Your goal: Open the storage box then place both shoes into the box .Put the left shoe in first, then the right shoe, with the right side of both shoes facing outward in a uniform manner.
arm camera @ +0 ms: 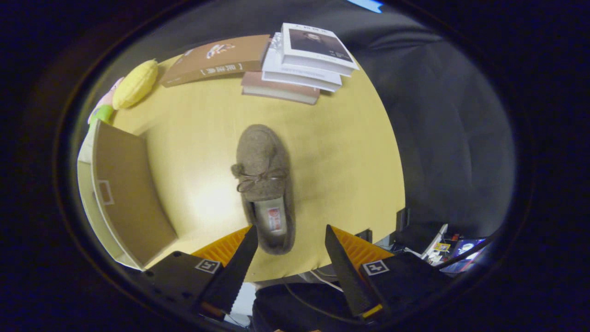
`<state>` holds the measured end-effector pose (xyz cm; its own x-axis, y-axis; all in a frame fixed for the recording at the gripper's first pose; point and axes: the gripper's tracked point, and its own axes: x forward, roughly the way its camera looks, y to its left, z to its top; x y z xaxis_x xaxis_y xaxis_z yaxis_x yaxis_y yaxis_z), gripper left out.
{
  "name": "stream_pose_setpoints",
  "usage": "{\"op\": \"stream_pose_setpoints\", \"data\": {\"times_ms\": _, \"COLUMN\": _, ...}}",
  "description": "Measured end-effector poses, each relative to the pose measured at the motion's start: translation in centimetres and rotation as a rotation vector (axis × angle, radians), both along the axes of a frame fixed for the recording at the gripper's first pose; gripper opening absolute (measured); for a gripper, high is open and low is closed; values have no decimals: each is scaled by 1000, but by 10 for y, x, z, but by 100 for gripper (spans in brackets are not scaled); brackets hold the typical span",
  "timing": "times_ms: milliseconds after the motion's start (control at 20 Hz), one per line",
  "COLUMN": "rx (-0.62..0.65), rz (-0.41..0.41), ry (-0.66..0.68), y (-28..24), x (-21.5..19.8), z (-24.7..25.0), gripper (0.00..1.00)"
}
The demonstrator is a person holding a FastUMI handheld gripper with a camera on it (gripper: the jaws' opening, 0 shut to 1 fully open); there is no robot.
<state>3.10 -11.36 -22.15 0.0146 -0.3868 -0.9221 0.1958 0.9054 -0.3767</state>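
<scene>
My tool (291, 237) spread wide, holding nothing; shoe (266, 186) on table (341, 152), heel between fingers, toe pointing away. Storage box (124, 189) open, off left. Risk: soft heel collar folds, grip slips, shoe twists, wrong side outward

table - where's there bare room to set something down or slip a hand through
Free: the wooden table between the brown shoe and the table's edge by the black cloth, and the strip between shoe and open storage box. Crowded: the far end, where the book stack, a brown book and yellow plush toy sit. The open gripper straddles the shoe's heel.
</scene>
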Motion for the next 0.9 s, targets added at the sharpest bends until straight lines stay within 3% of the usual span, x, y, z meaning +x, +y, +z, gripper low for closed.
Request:
{"op": "stream_pose_setpoints", "data": {"times_ms": 600, "rx": 26, "rz": 2, "ry": 82, "y": -39, "x": -4, "z": -76, "gripper": 76}}
{"op": "stream_pose_setpoints", "data": {"times_ms": 900, "rx": 124, "rz": -7, "ry": 73, "y": -34, "x": -5, "z": -99, "gripper": 50}}
